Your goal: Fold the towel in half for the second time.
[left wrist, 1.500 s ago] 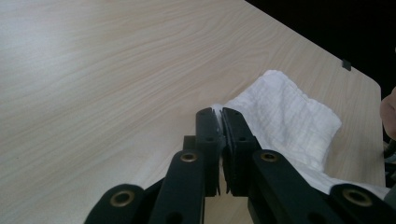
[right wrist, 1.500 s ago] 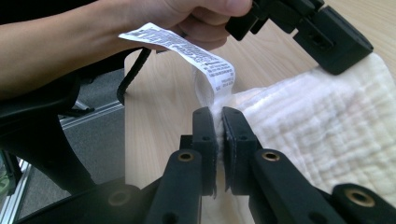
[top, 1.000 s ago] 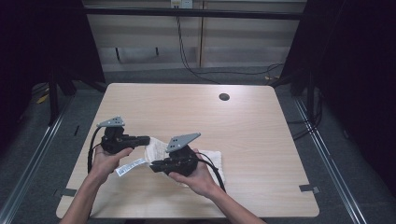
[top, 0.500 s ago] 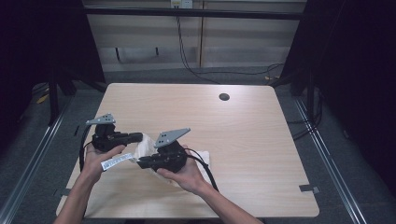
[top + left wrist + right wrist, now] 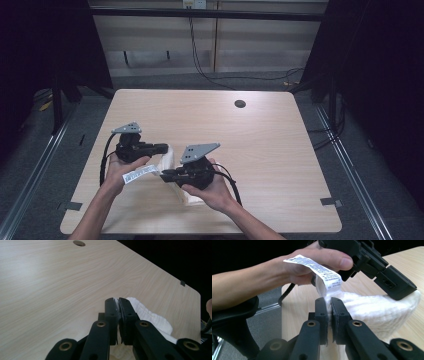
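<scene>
Both grippers, left and right, pinch the white towel (label uppermost), stretched between them above the table.

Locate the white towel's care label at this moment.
In the high view the label sticks out left from the towel, lying over the left hand near the table's front-left. In the right gripper view it rises above the tongs.

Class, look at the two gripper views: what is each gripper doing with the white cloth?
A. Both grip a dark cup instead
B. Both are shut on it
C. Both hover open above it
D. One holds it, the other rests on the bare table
B: the left gripper and the right gripper each have their jaws pinched together on an edge of the cloth.
</scene>
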A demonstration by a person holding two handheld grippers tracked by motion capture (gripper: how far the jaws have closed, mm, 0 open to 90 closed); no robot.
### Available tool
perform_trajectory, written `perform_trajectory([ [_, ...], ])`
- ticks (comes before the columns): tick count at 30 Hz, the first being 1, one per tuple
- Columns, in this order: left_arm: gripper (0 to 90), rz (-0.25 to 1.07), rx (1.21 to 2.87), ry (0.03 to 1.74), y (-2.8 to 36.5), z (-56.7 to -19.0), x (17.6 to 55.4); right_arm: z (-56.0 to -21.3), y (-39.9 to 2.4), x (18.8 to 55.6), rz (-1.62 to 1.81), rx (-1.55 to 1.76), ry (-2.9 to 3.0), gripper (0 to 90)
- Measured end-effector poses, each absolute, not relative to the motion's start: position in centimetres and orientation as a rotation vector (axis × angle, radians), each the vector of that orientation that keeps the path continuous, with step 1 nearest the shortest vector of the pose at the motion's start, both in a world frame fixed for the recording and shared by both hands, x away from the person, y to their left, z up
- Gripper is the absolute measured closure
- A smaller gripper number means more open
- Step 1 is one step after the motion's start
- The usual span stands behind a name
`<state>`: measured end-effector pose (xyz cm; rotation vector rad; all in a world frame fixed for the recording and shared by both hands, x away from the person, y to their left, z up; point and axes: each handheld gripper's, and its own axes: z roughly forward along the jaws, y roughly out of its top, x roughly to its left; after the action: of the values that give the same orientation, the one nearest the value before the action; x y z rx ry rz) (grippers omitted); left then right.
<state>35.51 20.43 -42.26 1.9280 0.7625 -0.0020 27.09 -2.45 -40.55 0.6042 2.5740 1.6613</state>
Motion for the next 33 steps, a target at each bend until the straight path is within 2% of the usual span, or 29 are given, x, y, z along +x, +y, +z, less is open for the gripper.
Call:
perform_trajectory([
  [13, 86.4, -0.021, 1.969, 0.701, 16.8, -42.2, 35.6, -40.9, -4.6, 26.2, 1.624, 0.638, 2.569, 84.7],
  [33, 86.4, -0.082, 2.038, 0.699, 11.7, -44.7, 36.8, -43.5, -9.0, 25.8, 1.560, 0.787, 2.555, 84.4],
])
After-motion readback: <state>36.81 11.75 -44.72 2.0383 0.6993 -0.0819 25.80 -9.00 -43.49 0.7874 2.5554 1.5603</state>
